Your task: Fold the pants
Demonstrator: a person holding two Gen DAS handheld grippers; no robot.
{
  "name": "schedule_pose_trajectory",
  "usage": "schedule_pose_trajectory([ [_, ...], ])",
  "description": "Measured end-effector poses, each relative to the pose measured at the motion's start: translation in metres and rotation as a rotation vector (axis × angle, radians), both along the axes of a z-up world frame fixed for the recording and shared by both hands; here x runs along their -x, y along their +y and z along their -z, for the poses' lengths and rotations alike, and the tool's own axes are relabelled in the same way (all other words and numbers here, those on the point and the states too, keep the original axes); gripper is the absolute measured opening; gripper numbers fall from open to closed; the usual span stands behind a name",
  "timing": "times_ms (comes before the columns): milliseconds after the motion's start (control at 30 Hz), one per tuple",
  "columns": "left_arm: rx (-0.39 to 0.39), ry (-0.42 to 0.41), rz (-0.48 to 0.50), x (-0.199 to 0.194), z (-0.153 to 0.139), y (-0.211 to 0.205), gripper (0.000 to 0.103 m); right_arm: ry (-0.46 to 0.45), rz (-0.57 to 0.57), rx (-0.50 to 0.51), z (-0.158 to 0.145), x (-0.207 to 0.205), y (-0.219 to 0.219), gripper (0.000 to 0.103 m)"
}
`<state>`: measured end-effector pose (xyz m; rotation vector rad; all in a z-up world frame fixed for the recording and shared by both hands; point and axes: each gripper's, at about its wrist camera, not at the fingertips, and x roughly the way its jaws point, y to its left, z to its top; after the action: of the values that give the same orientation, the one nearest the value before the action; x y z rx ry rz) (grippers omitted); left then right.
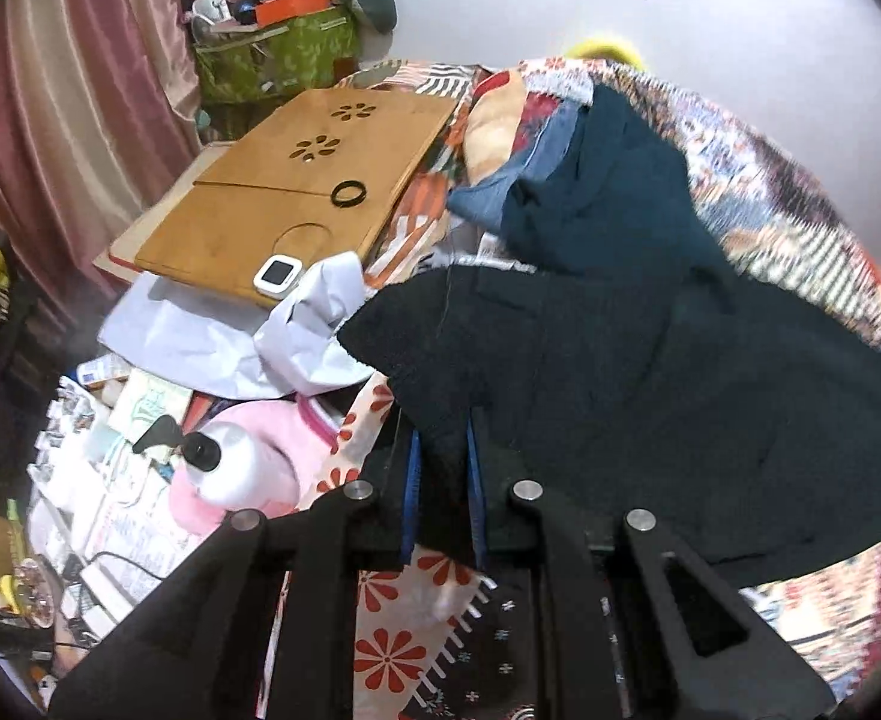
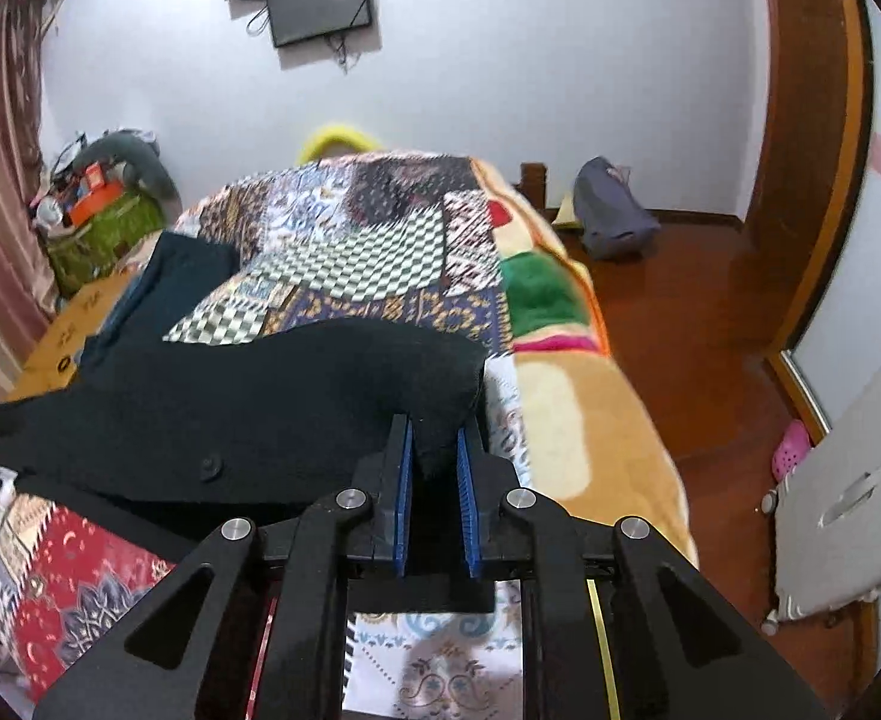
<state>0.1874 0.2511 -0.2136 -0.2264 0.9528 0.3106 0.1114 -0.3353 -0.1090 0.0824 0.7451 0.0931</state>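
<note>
Both my jaws clamped on corners of black knit fabric pants [image 2: 230, 414], L gripper [image 1: 443, 456] & R gripper [image 2: 434, 450]. Risk: thin pinch slips w/ fabric weight, or dangling cloth snags clutter beside the patchwork-quilted bed [image 2: 380, 252].

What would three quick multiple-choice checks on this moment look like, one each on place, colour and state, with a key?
1. Where does the small black rubber ring lie?
A. on the flat wooden lap desk
B. on the patchwork quilt
C. on the floor

2. What colour are the pads on the fingers of the right hand-held gripper?
A. red
B. blue
C. white

3. What state is the left hand-held gripper in?
A. open above the cloth
B. shut on nothing
C. shut on the dark fabric pants

Key: 1 A, the ring rests on the wood near the flower-shaped cutouts; 2 B, blue strips line both fingers; 3 C, a bunch of dark cloth is pinched between the jaws.
</note>
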Motion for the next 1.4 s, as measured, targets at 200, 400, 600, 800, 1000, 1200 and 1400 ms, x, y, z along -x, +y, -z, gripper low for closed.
schedule_pose_trajectory([
  [200,0.157,0.025,-0.019,0.003,0.008,0.022,0.014,0.064,-0.003,0.029,0.024,-0.001,0.005,0.012],
  [400,0.201,0.127,-0.021,0.013,0.057,0.016,0.015,0.161,0.012,0.018,0.056,0.0,0.0,0.012],
  [600,0.186,0.186,-0.01,0.014,0.086,0.002,0.018,0.23,0.003,0.036,0.072,0.003,0.001,0.015],
  [800,-0.011,0.214,0.016,0.014,0.079,-0.014,0.039,0.258,0.025,0.059,0.071,0.012,-0.005,0.026],
  [1000,-0.061,0.149,0.022,0.018,0.046,-0.018,0.052,0.182,0.032,0.041,0.044,0.008,-0.013,0.033],
  [1200,-0.073,0.025,0.055,-0.002,-0.003,-0.042,0.063,0.13,-0.026,0.055,0.031,-0.029,-0.008,0.034],
  [1400,-0.075,-0.03,0.139,-0.037,-0.023,-0.085,0.076,0.191,-0.077,0.044,0.055,-0.079,-0.006,0.034],
])
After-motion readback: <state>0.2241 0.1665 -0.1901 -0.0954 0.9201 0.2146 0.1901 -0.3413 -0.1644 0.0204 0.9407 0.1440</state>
